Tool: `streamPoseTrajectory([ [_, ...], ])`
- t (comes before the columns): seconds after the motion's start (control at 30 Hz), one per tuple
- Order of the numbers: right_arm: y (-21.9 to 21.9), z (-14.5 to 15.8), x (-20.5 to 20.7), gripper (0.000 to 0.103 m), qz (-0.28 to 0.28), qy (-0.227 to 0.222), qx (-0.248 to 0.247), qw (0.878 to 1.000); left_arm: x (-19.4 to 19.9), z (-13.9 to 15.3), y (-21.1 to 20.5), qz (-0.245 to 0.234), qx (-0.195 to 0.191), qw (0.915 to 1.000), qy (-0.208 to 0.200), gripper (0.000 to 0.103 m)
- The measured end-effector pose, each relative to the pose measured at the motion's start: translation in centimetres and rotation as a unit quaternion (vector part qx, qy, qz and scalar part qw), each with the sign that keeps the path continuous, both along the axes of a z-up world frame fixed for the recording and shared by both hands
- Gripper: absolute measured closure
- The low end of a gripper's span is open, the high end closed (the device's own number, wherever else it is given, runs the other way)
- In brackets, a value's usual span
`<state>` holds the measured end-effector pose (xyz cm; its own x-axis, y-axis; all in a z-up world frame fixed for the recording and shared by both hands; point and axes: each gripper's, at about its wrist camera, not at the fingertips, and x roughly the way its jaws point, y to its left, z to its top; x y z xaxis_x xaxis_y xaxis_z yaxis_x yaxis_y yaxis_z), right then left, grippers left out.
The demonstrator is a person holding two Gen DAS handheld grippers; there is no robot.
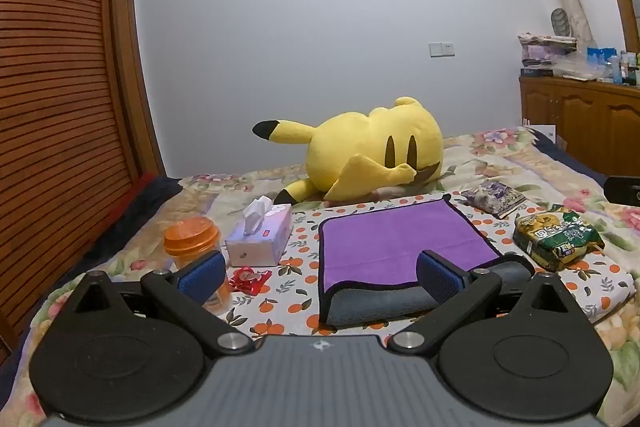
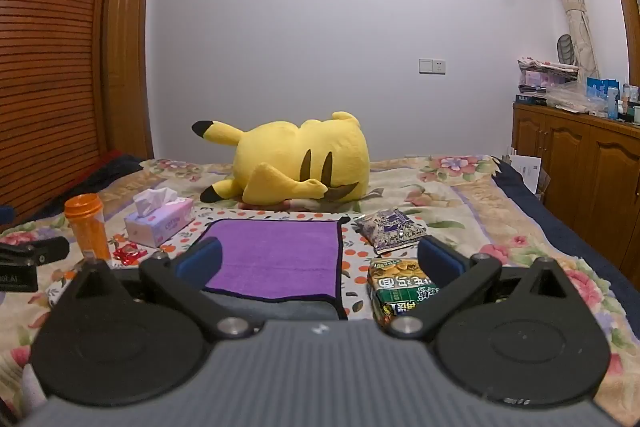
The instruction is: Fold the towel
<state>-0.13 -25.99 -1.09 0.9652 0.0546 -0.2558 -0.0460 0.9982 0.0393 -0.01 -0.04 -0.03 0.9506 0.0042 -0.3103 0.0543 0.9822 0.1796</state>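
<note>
Lying once-folded near the bed's [image 1: 520, 155] front edge, the towel [image 1: 392, 243] looked soft, light; grip its near corners. Both grippers, left gripper [image 1: 320, 271] and right gripper [image 2: 320, 259], gaped wide, empty.

Purple towel [image 1: 396, 243] between spread fingers [image 1: 438, 273]

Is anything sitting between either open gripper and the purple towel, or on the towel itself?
Nothing visible blocks either. The left gripper and right gripper both look straight onto the purple towel, whose surface is bare. The tissue box and orange jar lie off its left edge, the green snack bag off its right.
</note>
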Motion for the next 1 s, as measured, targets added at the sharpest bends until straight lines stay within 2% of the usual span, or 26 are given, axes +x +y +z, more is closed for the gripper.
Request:
streamPoseTrajectory([
  [1.0, -0.22, 0.04, 0.06, 0.0, 0.0, -0.001, 0.0, 1.0, 0.14, -0.16, 0.38, 0.003, -0.006, 1.0, 0.001, 0.0],
])
